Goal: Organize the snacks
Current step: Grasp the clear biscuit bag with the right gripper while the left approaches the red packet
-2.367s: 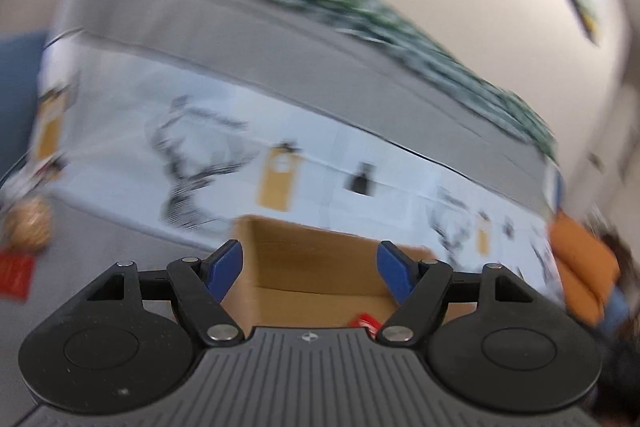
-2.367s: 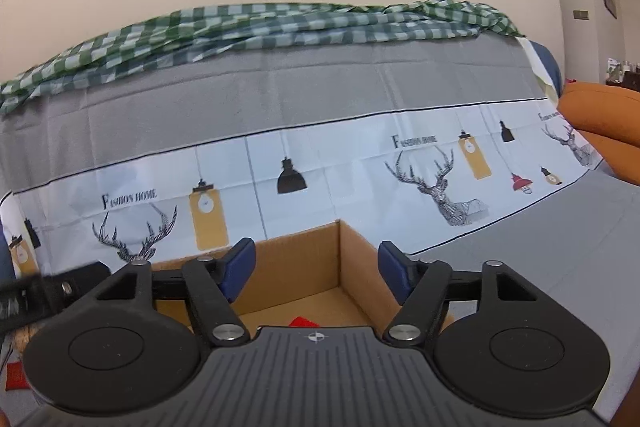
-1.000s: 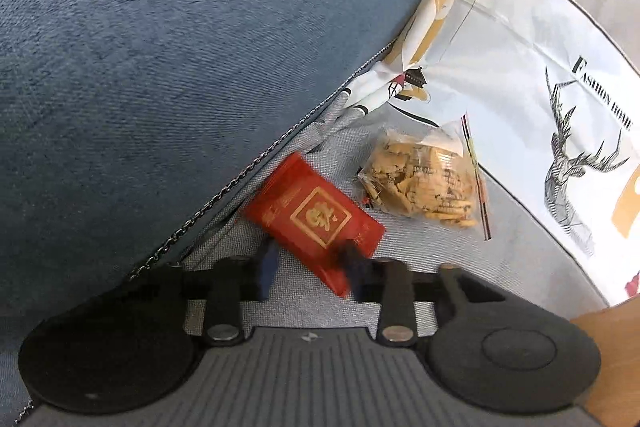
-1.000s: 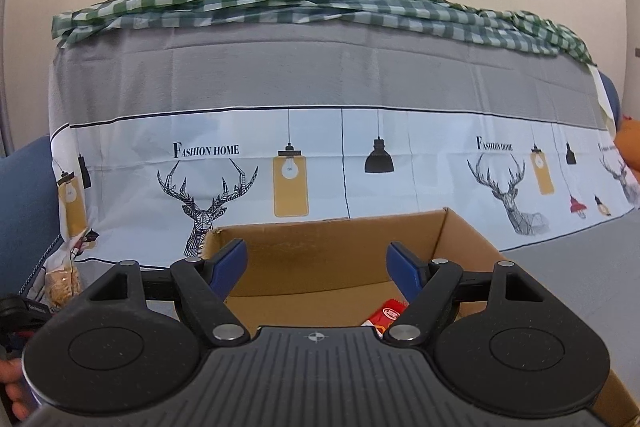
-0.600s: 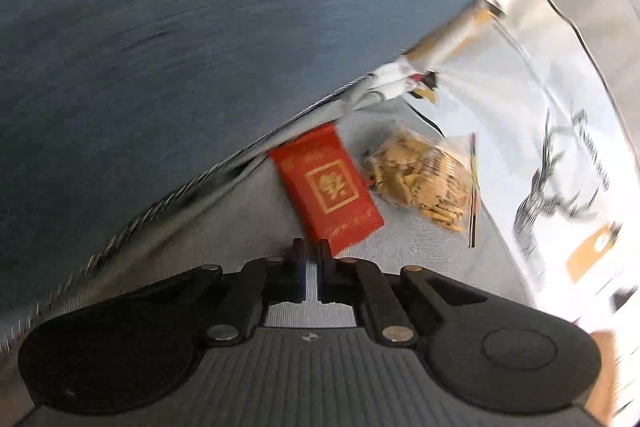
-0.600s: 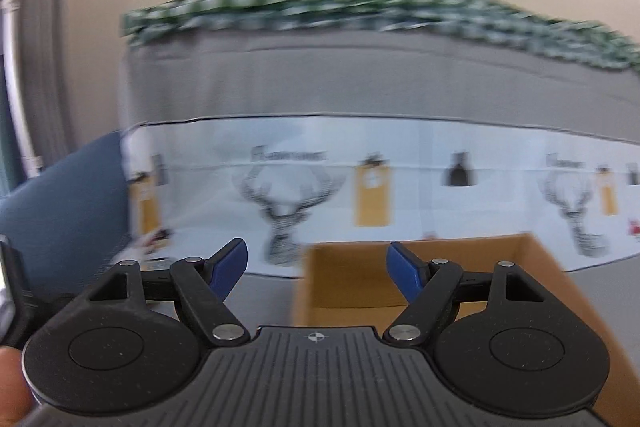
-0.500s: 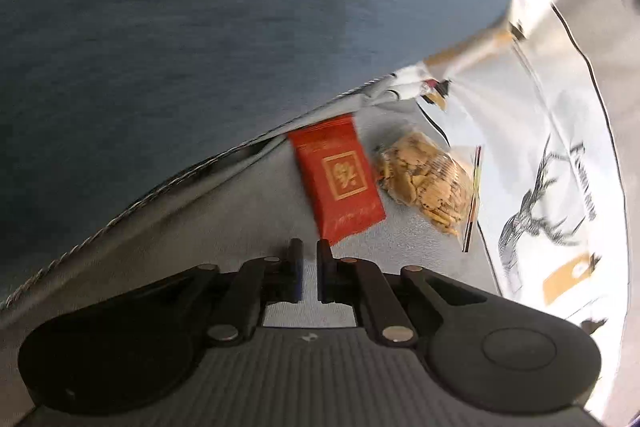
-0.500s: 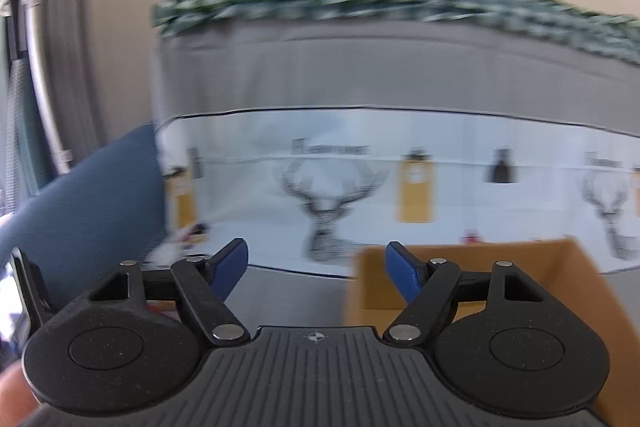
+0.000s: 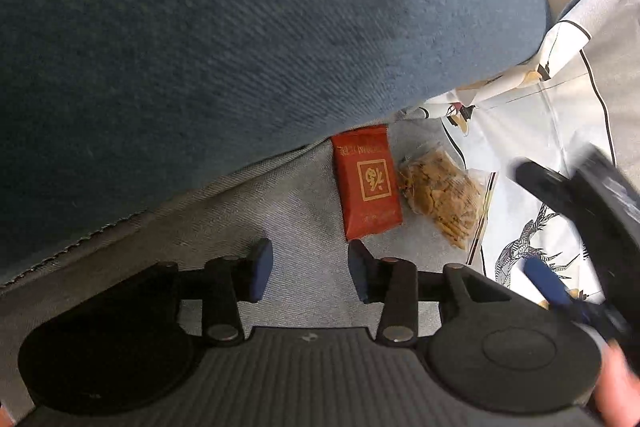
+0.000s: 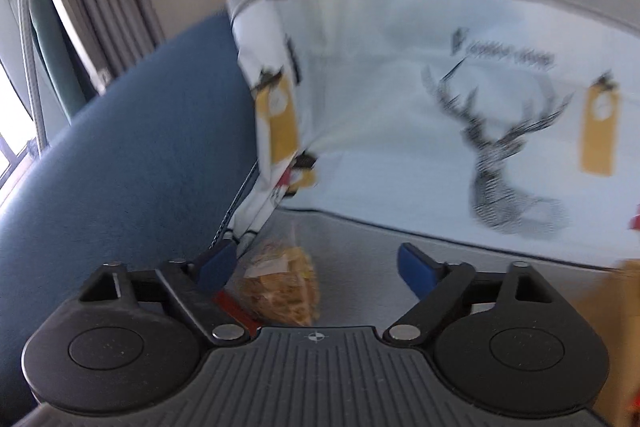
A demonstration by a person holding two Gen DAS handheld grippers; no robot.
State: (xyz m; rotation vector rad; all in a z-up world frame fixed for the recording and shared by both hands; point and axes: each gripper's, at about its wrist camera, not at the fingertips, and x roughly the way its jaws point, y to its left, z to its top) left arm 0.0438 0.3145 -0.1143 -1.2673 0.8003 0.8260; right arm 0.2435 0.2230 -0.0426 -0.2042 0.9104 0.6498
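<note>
A red snack packet (image 9: 368,187) with a gold square emblem lies on the grey seat, tucked against a blue cushion. Beside it on the right is a clear bag of tan crackers (image 9: 442,195). My left gripper (image 9: 310,273) hovers just short of the packet's near end, its jaws opening with nothing between them. The right gripper (image 9: 568,227) enters that view from the right, blurred. In the right wrist view my right gripper (image 10: 316,269) has its jaws opening wide over the cracker bag (image 10: 280,287), pads clear of it. A sliver of the red packet (image 10: 236,309) shows under its left finger.
The big blue cushion (image 9: 240,39) crowds the snacks from the left and above. A white cloth with deer prints (image 10: 460,131) covers the sofa back behind them. A cardboard box edge (image 10: 620,291) shows at the far right. A hand (image 9: 616,387) grips the right tool.
My left jaws closed empty near the packet, then parted again. The right gripper swung left from above the cardboard box and down toward the cracker bag, spreading wider.
</note>
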